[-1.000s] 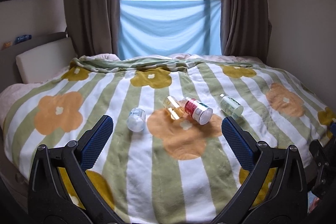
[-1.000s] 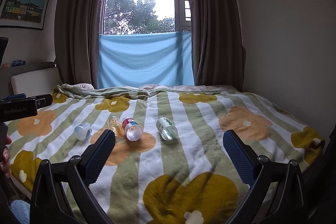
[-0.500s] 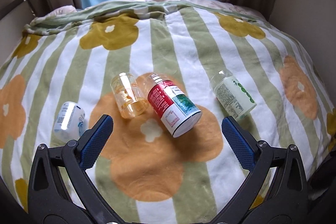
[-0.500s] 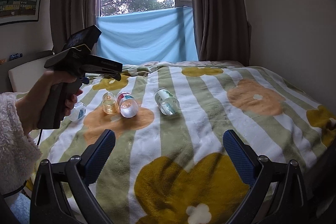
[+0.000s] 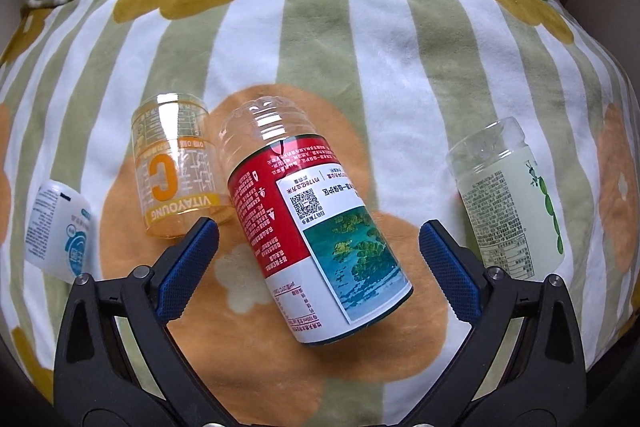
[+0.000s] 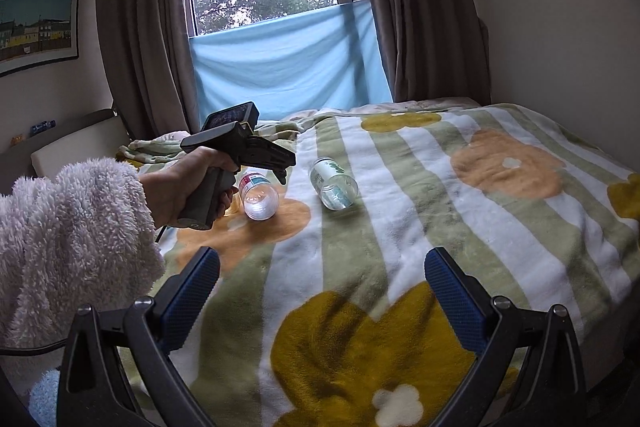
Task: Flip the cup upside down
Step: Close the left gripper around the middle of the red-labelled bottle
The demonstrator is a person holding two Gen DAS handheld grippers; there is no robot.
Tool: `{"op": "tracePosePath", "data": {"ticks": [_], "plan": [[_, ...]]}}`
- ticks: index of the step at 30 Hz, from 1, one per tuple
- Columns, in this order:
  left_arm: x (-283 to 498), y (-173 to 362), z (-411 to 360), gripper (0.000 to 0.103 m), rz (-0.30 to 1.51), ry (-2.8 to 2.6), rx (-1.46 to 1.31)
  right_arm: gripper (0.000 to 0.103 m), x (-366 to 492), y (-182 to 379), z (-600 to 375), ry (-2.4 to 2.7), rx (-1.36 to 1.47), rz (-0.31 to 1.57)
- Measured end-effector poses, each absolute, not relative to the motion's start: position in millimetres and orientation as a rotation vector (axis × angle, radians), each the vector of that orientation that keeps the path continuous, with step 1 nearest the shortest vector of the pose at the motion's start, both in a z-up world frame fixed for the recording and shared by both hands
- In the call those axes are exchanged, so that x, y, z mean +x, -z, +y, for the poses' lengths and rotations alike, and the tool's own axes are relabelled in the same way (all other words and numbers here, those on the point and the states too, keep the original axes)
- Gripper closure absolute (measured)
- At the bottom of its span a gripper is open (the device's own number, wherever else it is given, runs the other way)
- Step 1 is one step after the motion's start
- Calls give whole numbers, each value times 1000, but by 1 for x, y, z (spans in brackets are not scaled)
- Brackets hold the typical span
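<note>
Several clear cup-like bottles lie on their sides on the flowered blanket. The red-labelled one lies between the open jaws of my left gripper, which hovers just above it without touching. An orange one lies to its left, a white-blue one at far left, a green-labelled one at right. In the right wrist view my left gripper is held over the red-labelled bottle; the green-labelled one lies beside it. My right gripper is open and empty above the blanket's near part.
The bed fills both views. A person's hand and fluffy sleeve hold the left gripper. A window with curtains and a blue cloth stand behind the bed; a headboard is at left, a wall at right.
My left gripper has moved forward and down until the red-labelled bottle lies between its open jaws. My right gripper has drifted slightly, still open.
</note>
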State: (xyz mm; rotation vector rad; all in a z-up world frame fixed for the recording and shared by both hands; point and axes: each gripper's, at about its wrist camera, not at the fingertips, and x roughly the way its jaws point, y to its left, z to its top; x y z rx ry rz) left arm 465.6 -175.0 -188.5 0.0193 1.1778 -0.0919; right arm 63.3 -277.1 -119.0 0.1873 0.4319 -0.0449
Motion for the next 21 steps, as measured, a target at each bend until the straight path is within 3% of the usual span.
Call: {"op": "tracePosePath", "data": {"ticks": [5,10,21], "plan": [[477,206,-174,27,1238,77,-6,1,69,124,-278,52,182,457],[478,208,-170,33,1239,85,-34,1,78,133,-277,47,172,512],[447,185,-168,35,1200,171,-22,1,94,150,-268,5,136,607]]}}
